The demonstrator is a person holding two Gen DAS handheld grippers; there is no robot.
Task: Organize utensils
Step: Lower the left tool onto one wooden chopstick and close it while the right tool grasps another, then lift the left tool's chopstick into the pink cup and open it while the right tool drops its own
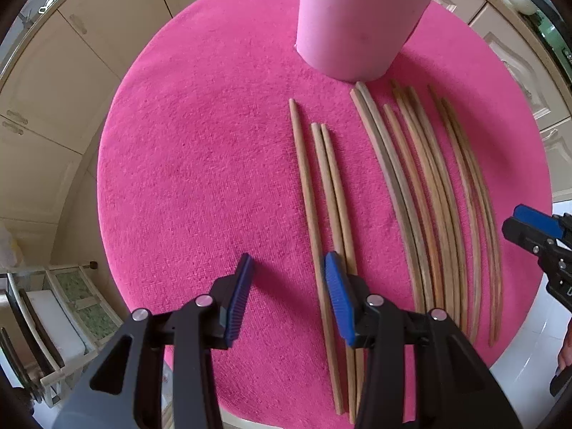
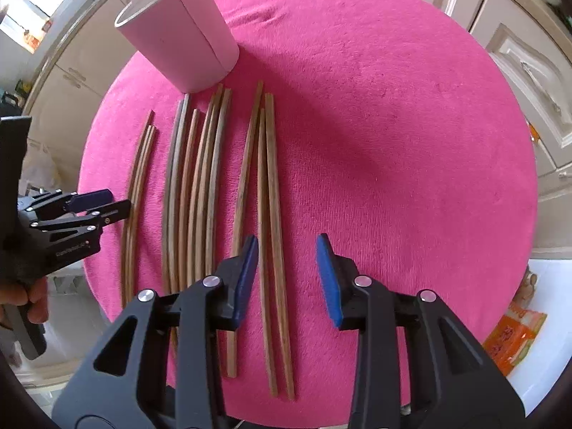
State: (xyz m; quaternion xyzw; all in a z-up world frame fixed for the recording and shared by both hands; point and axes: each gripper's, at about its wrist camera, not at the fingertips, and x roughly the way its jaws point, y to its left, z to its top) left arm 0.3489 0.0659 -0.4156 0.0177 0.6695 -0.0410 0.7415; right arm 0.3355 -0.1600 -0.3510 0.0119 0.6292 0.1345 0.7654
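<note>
Several wooden chopsticks [image 1: 422, 193] lie side by side on a round pink cloth-covered table [image 1: 200, 164]. A pink cup [image 1: 357, 18] stands upright at the far side, also in the right wrist view [image 2: 186, 43]. My left gripper [image 1: 289, 296] is open and empty, just left of the leftmost three chopsticks [image 1: 321, 214]. My right gripper [image 2: 287, 279] is open and empty, above the rightmost chopsticks [image 2: 268, 236]. The left gripper also shows in the right wrist view [image 2: 107, 203], and the right gripper shows at the edge of the left wrist view [image 1: 529, 225].
Cream cabinets [image 1: 53, 82] surround the table. An orange packet [image 2: 514, 336] lies on the white floor to the right. A rack [image 1: 53, 314] stands at lower left. The right half of the pink cloth [image 2: 411, 143] bears nothing.
</note>
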